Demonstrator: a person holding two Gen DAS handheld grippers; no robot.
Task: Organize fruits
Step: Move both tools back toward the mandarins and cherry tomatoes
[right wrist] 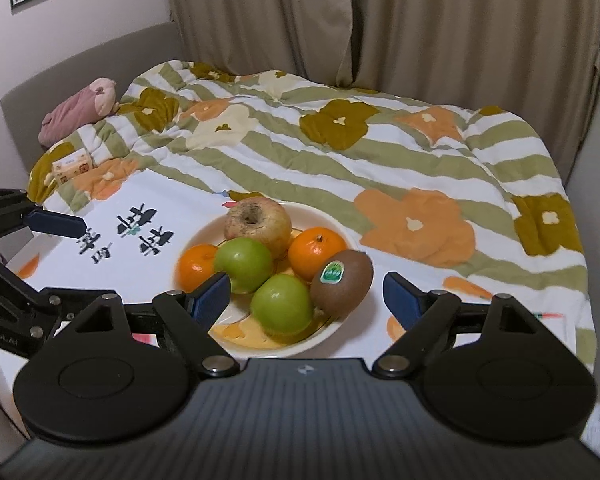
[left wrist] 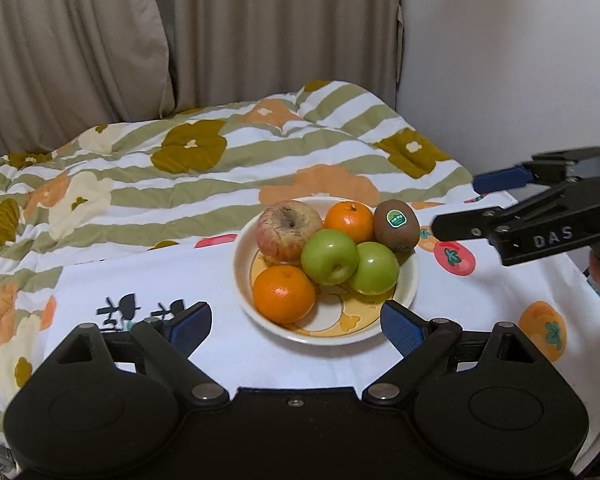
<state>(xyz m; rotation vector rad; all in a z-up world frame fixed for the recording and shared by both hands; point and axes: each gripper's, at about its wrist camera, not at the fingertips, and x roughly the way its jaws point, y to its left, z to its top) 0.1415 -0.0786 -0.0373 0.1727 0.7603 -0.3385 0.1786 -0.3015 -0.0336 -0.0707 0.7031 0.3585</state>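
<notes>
A cream plate [left wrist: 245, 292] on a white printed cloth [left wrist: 148, 280] holds a blotchy red apple [left wrist: 288, 230], two oranges [left wrist: 284, 294] [left wrist: 349, 220] and two green apples [left wrist: 329, 256] [left wrist: 374, 268]. A brown kiwi [left wrist: 396, 226] with a green sticker leans on the plate's right rim. My left gripper [left wrist: 296, 316] hovers open in front of the plate, with nothing between its fingers. My right gripper [right wrist: 306, 286] is also open, a little back from the kiwi [right wrist: 342, 284] and the near green apple [right wrist: 282, 306], touching neither. It shows at the plate's right in the left wrist view [left wrist: 466, 206].
A flowered, striped quilt [right wrist: 380, 168] covers the bed behind the cloth. Curtains [right wrist: 440, 20] hang at the back. A pink plush [right wrist: 76, 114] and a small tissue box [right wrist: 72, 166] lie at the far left by the grey headboard [right wrist: 80, 64].
</notes>
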